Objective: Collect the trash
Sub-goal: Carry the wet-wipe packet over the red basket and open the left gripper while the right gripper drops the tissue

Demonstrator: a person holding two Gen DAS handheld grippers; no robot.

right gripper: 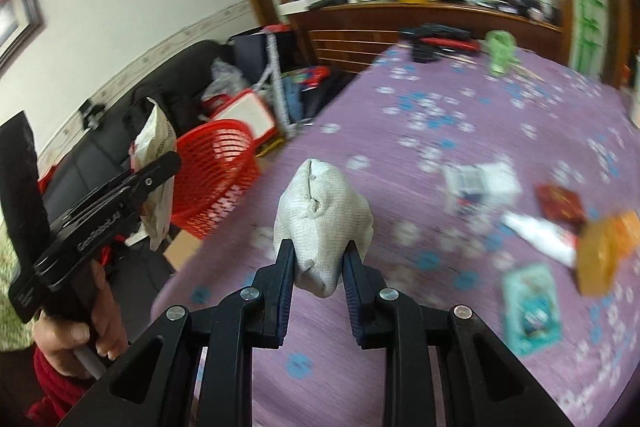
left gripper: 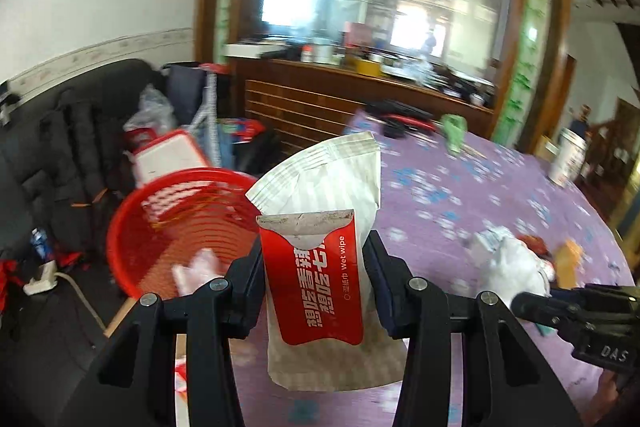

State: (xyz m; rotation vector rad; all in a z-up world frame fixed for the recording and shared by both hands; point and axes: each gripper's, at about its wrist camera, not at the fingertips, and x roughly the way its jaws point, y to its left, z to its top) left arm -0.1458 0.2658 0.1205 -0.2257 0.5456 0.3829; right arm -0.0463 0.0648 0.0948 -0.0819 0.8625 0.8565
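Left gripper [left gripper: 314,267] clamps wet wipe pack [left gripper: 320,259] mid-body, near table's left edge by red basket [left gripper: 168,227]. Right gripper [right gripper: 319,259] pinches crumpled tissue [right gripper: 324,215]. Both probably light, squishy.

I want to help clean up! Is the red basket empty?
Not empty. In the left wrist view, the red basket already holds a crumpled whitish piece and a red-and-white wrapper.

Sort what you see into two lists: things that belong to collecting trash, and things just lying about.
Belong to the job:
- red basket
- wet wipe packet in left gripper
- crumpled tissue in right gripper
- wrappers on the table

Lying about:
- black sofa
- white cup
- wooden cabinet
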